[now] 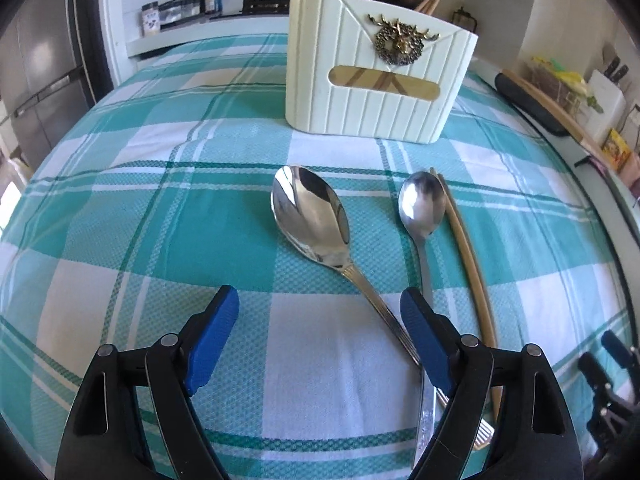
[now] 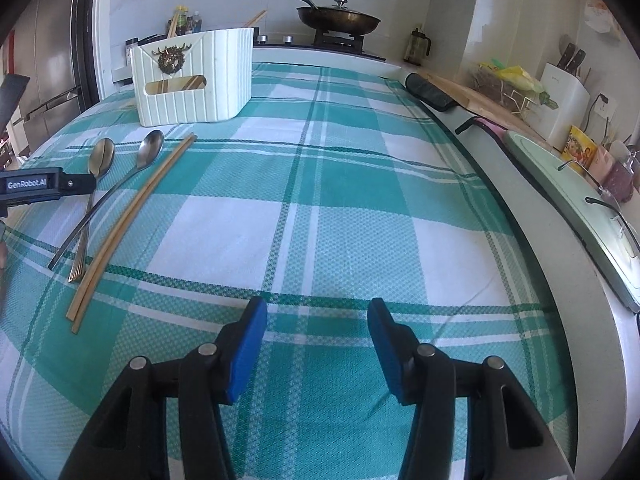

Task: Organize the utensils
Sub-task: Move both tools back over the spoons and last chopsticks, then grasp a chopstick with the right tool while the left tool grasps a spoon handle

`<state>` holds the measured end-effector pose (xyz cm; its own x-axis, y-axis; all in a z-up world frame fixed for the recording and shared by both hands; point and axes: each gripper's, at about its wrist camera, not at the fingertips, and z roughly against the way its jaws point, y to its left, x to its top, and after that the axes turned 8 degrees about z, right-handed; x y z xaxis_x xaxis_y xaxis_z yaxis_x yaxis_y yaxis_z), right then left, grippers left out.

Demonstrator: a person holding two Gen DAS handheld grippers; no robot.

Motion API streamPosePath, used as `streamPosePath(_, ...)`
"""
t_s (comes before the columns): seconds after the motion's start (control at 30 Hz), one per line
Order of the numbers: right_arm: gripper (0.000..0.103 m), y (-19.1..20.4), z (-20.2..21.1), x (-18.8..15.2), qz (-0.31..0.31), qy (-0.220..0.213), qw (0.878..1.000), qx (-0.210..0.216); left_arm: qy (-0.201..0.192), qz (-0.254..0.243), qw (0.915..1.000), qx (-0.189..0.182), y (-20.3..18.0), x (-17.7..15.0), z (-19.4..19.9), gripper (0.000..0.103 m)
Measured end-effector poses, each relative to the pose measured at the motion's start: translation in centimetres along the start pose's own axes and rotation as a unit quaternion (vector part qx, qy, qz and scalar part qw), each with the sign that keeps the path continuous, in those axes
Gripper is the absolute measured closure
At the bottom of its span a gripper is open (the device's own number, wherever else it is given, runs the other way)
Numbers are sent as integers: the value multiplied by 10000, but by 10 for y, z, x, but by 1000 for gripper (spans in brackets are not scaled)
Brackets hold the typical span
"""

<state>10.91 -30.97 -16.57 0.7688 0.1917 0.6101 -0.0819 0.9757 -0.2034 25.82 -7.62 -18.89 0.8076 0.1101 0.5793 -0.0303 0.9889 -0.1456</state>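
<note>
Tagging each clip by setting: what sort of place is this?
A home kitchen, most likely. A lidded pan sits on a gas stove at the back, a knife block stands on the counter to the right, and a fridge is on the left.

Two shiny steel spoons (image 1: 310, 220) (image 1: 422, 208) lie bowl-up beside paired tan wooden chopsticks (image 1: 470, 256) on checked cloth; cream ribbed plastic holder (image 1: 376, 92) upright beyond — chopsticks inside.

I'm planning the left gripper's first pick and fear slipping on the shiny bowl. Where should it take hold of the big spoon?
Grip the big spoon on its ribbed handle just below the bowl, coming from above with a finger on either side. There the handle is narrow and lies clear of the small spoon; farther back the two handles cross. The left gripper is open.
</note>
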Motion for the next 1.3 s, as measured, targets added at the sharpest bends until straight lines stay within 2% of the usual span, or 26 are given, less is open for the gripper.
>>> streamPosePath(0.07, 50, -1, 0, 0, -28, 1, 10000, 32, -14, -223, 9997, 115, -6, -5, 0, 15)
streamPosePath(0.17, 50, -3, -1, -1, -94, 10, 9999, 109, 55, -388, 9992, -3, -5, -12, 5, 9)
streamPosePath(0.37, 50, -8, -3, -1, -235, 30, 9994, 255, 171, -780, 9968, -36, 2, -24, 15, 6)
streamPosePath(0.57, 50, 0, 0, 2, -108, 0, 9999, 129, 207, -725, 9971, -54, 20, -25, 19, 5)
streamPosePath(0.73, 50, 29, 6, 26, -278, -191, 9893, 1417, 188, -779, 9968, -38, 22, -25, 18, 4)
streamPosePath(0.83, 50, 51, -1, 43, -171, -105, 9837, 1790, 202, -812, 9965, -36, 26, -25, 19, 3)
streamPosePath(0.9, 50, 65, -8, 51, -37, -6, 9838, 1793, 193, -811, 9965, 8, 30, -26, 19, 1)
streamPosePath(1.0, 52, 83, -21, 56, 297, 172, 9878, 1518, 217, -755, 9969, 10, 38, -26, 20, 1)
streamPosePath(1.3, 52, 85, -29, 69, 310, 262, 9909, 1281, 204, -961, 9951, -67, 26, -30, 21, 1)
